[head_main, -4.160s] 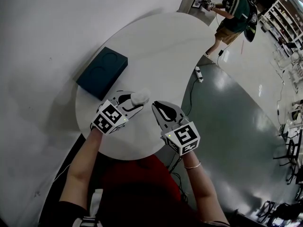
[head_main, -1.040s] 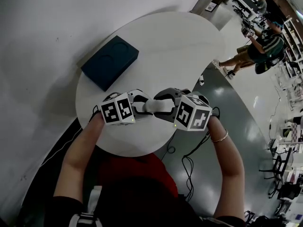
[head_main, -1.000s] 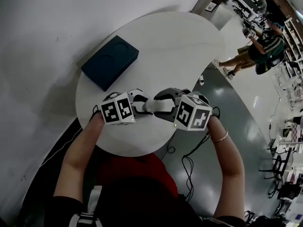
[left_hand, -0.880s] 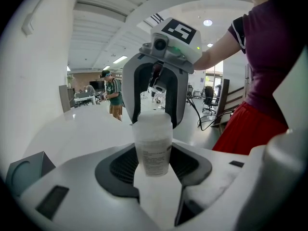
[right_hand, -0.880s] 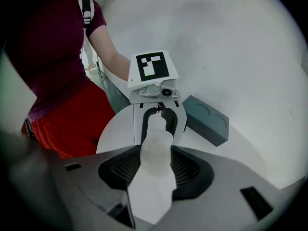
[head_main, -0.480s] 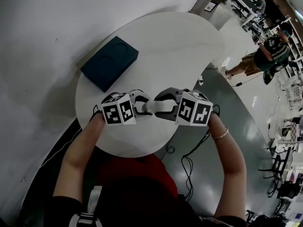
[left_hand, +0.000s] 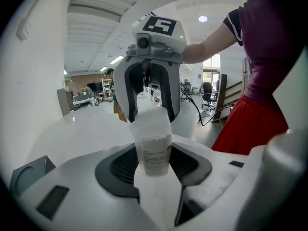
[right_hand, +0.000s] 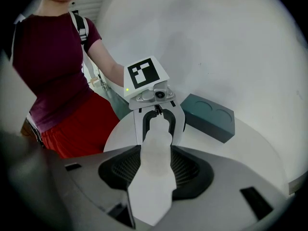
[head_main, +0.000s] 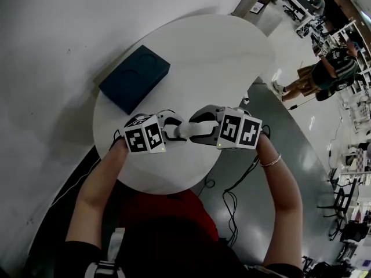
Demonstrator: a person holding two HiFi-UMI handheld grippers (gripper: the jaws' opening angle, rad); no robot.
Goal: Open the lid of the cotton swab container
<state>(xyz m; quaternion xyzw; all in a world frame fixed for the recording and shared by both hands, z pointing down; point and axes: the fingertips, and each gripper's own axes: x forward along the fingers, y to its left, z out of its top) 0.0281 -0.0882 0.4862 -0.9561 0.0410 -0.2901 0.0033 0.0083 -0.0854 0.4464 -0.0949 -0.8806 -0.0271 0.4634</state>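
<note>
A small translucent cotton swab container [head_main: 183,131] hangs over the front of the round white table [head_main: 203,57], between my two grippers, which face each other. My left gripper [head_main: 173,130] is shut on its labelled body [left_hand: 153,153]. The frosted lid [left_hand: 149,121] points away from it, toward the right gripper [left_hand: 149,88]. My right gripper [head_main: 195,131] is shut on the lid end [right_hand: 156,150], which fills the gap between its jaws. Beyond it in the right gripper view stands the left gripper [right_hand: 159,121].
A dark teal box [head_main: 134,77] [right_hand: 209,115] lies at the table's back left. The table's front edge runs just below the grippers. Grey floor with cables lies to the right, and a person [head_main: 324,74] stands far off at the back right.
Both grippers stay on the container in the same spot; the right gripper's marker cube has turned a little. About four seconds ago the grippers were apart and only the left held it.
</note>
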